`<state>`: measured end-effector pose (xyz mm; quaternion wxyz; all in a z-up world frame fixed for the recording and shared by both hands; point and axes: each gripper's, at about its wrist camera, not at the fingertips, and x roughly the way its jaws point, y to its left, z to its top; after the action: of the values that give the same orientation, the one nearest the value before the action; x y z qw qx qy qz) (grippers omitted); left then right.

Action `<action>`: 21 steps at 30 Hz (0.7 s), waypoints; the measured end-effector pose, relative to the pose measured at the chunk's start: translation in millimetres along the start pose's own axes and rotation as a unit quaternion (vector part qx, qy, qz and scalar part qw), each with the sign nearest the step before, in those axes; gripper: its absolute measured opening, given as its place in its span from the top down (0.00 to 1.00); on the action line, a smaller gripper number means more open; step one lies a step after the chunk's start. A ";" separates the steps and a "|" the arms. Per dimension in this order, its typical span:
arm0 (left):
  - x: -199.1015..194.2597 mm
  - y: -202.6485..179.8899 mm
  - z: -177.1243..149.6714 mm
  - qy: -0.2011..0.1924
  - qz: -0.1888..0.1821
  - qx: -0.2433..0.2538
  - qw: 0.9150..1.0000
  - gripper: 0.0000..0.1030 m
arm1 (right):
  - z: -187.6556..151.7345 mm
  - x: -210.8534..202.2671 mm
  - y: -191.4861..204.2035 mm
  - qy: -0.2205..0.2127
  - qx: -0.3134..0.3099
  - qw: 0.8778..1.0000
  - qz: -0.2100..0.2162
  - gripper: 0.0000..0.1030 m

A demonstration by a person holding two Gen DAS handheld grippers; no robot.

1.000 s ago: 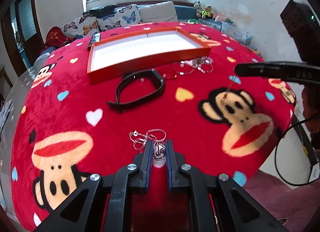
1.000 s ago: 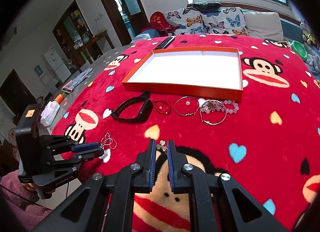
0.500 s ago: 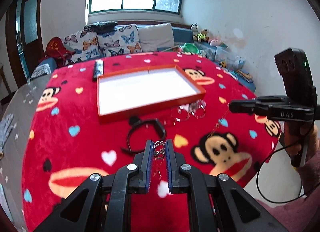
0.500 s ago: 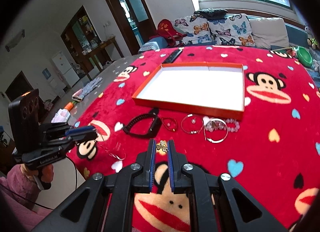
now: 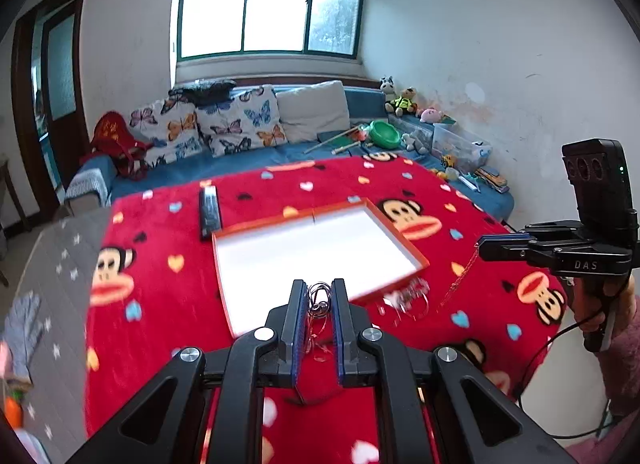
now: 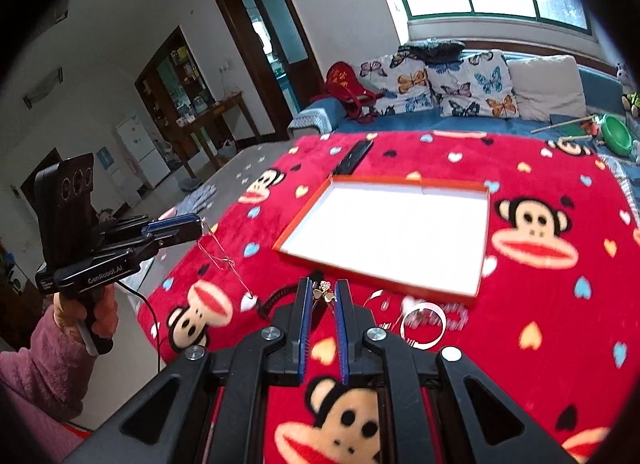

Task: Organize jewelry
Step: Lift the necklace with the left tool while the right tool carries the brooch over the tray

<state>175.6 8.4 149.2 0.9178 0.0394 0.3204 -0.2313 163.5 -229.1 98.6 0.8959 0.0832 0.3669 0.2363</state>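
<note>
My left gripper point(image 5: 319, 291) is shut on a silver chain necklace point(image 5: 319, 302), lifted above the red monkey blanket point(image 5: 160, 296). In the right wrist view that chain point(image 6: 224, 260) dangles from the left gripper point(image 6: 198, 223) at the left. My right gripper point(image 6: 323, 288) is shut on a gold necklace with a clover pendant point(image 6: 324, 292). Its gold chain point(image 5: 460, 280) hangs from the right gripper point(image 5: 480, 248) in the left wrist view. The orange tray point(image 5: 221, 284) point(image 6: 380, 274) with a white floor lies just beyond both grippers.
Silver bangles and a bead bracelet point(image 6: 423, 322) point(image 5: 404, 300) lie before the tray's near wall. A black wristband point(image 6: 276, 298) shows partly beside my right fingers. A black remote point(image 5: 209, 211) lies behind the tray. A sofa with butterfly cushions point(image 5: 224, 123) stands past the table.
Both grippers have risen off the blanket with their necklaces, the left one much more. The tray now sits lower and closer in both views.
</note>
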 end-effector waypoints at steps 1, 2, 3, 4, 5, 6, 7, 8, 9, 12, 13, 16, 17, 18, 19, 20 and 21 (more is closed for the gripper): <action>2.8 2.5 7.3 -0.002 0.003 0.001 1.000 0.88 | 6.2 0.0 -2.9 -0.006 0.000 1.000 -0.005 0.87; 6.9 6.0 16.1 -0.004 0.003 0.003 1.000 0.88 | 10.3 0.2 -5.5 -0.009 0.001 1.000 -0.008 0.87; 10.8 9.1 22.6 -0.006 0.003 0.004 1.000 0.88 | 15.4 0.4 -8.4 -0.013 0.001 1.000 -0.013 0.87; 16.7 13.0 30.5 -0.008 0.006 0.007 1.000 0.88 | 19.7 1.6 -11.3 -0.016 0.001 1.000 -0.016 0.87; 22.0 15.4 36.1 -0.007 0.010 0.010 1.000 0.88 | 24.3 4.2 -15.2 -0.017 0.003 1.000 -0.020 0.87; 28.6 18.8 41.7 -0.006 0.011 0.011 1.000 0.88 | 27.4 7.3 -19.4 -0.017 0.004 0.999 -0.026 0.87; 34.6 22.2 46.0 -0.004 0.012 0.010 1.000 0.88 | 31.0 12.0 -24.5 -0.016 0.006 0.999 -0.032 0.87; 43.1 26.1 49.8 0.001 0.013 0.008 1.000 0.88 | 32.4 15.1 -28.6 -0.015 0.010 0.999 -0.034 0.87; 51.0 29.9 51.7 0.005 0.015 0.006 1.000 0.88 | 34.1 19.2 -33.7 -0.014 0.013 0.999 -0.039 0.87; 75.6 41.0 53.9 0.022 0.020 -0.002 1.000 0.88 | 36.1 34.1 -49.7 -0.006 0.024 0.998 -0.057 0.87; 86.3 45.3 53.9 0.030 0.023 -0.005 0.999 0.88 | 35.9 39.3 -55.6 -0.001 0.031 0.998 -0.058 0.87; 111.7 54.6 46.4 0.049 0.022 -0.014 0.998 0.88 | 34.3 51.1 -69.4 0.012 0.048 0.997 -0.062 0.87; 119.4 56.0 43.0 0.056 0.021 -0.015 0.998 0.88 | 33.3 55.4 -73.1 0.018 0.052 0.996 -0.064 0.87; 126.0 57.6 39.4 0.061 0.023 -0.014 0.998 0.88 | 32.6 57.7 -74.8 0.021 0.053 0.996 -0.066 0.87; 135.6 60.1 36.4 0.069 0.025 -0.015 0.997 0.88 | 31.5 60.6 -76.8 0.026 0.054 0.996 -0.070 0.87; 141.9 61.8 32.8 0.075 0.024 -0.016 0.997 0.88 | 30.0 65.1 -80.8 0.033 0.057 0.995 -0.072 0.87; 149.3 64.3 29.2 0.082 0.024 -0.018 0.996 0.88 | 29.0 67.3 -82.8 0.037 0.060 0.995 -0.072 0.87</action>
<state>323.8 -0.4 76.9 0.8944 0.0496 0.3972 -0.1998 255.4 -268.3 51.2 0.8900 0.1015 0.4181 0.1511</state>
